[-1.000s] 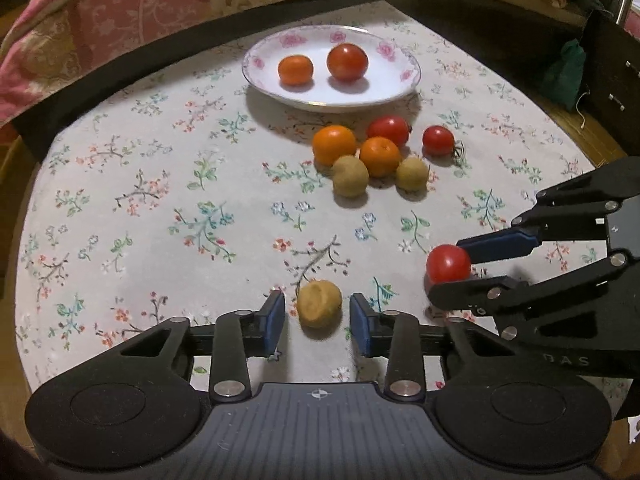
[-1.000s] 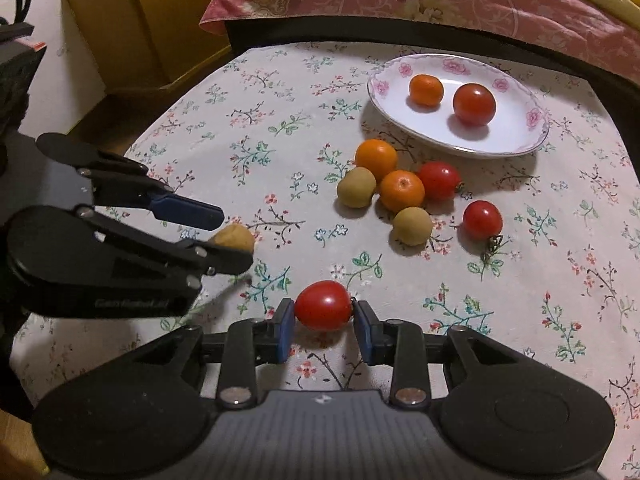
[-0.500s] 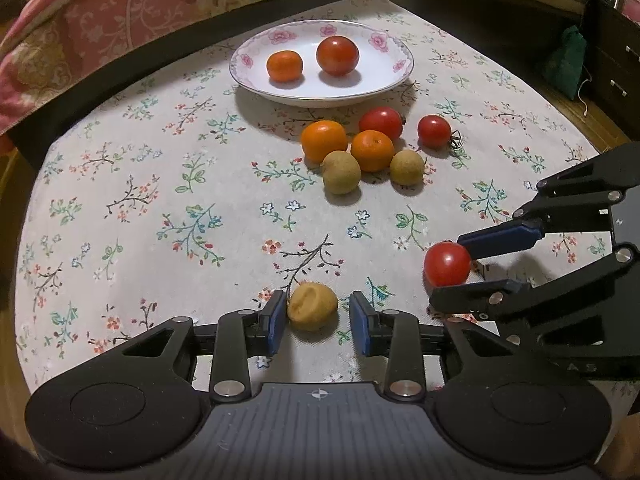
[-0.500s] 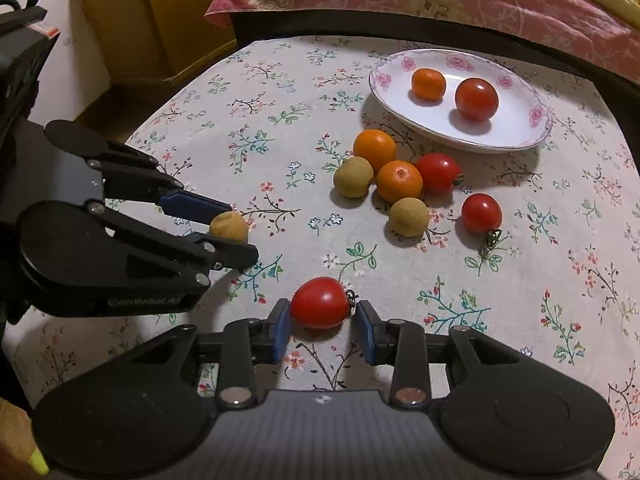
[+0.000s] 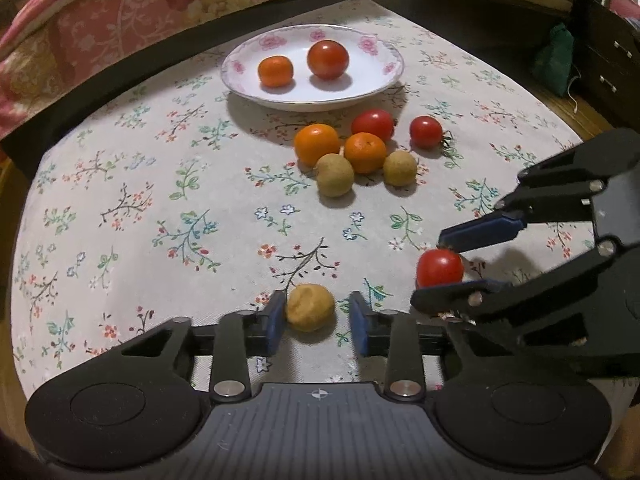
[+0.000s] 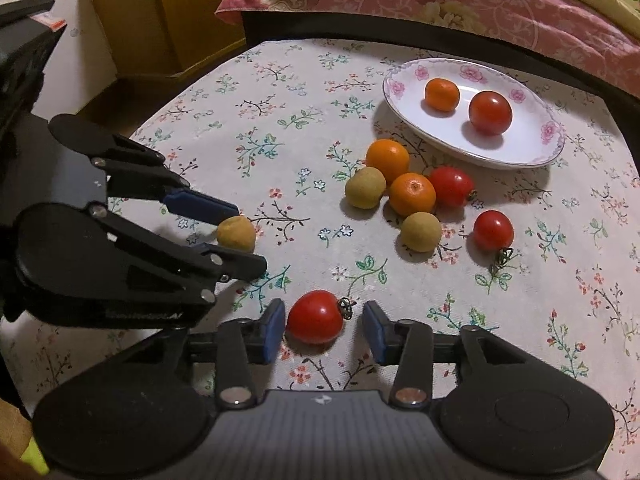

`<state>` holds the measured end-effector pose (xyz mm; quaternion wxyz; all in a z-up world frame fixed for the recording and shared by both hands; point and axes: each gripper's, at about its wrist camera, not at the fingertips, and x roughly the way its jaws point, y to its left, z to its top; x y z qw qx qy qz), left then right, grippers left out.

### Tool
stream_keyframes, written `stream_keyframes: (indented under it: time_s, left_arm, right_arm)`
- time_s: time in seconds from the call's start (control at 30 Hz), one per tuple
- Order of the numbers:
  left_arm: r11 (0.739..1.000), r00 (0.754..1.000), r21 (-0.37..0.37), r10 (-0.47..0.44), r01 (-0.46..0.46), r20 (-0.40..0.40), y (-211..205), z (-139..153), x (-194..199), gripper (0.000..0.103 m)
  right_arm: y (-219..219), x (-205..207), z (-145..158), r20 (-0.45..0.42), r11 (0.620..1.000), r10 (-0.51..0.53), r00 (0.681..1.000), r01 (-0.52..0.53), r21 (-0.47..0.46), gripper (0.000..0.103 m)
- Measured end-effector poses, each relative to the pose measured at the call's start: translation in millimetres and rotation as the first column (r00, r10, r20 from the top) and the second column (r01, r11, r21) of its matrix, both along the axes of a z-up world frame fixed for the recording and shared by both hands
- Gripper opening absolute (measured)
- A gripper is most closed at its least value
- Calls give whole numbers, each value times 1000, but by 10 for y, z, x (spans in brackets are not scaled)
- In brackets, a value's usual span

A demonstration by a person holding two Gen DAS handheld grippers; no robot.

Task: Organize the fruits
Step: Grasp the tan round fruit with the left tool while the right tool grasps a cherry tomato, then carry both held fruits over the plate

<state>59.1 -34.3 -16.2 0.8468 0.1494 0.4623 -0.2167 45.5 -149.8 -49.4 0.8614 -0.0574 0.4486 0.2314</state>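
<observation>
My left gripper (image 5: 318,318) is open around a small tan fruit (image 5: 310,307) that rests on the flowered tablecloth; its left pad touches the fruit and there is a gap on the right. My right gripper (image 6: 323,327) is open around a red tomato (image 6: 316,317), which lies on the cloth with a gap on its right side. Each gripper shows in the other's view, the right (image 5: 466,266) and the left (image 6: 240,236). A white flowered plate (image 5: 372,80) at the far side holds one orange and one tomato.
A cluster of loose fruit lies between me and the plate: two oranges (image 5: 316,145), two tan fruits (image 5: 335,175) and two tomatoes (image 5: 426,132). A pink bed edge runs behind the table. A yellow cabinet (image 6: 160,12) stands at the far left.
Both grippers have moved a little forward over the table. The right gripper's jaws have opened wider around the tomato. The left gripper's jaws now flank the tan fruit more closely.
</observation>
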Motion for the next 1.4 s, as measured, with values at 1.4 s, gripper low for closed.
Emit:
stream_keyframes:
  time_s: [1.4]
  left_arm:
    - [988, 987, -128, 99, -83, 125, -284, 541, 791, 31]
  right_arm:
    - [-454, 724, 545, 108, 964, -262, 959, 254, 82, 32]
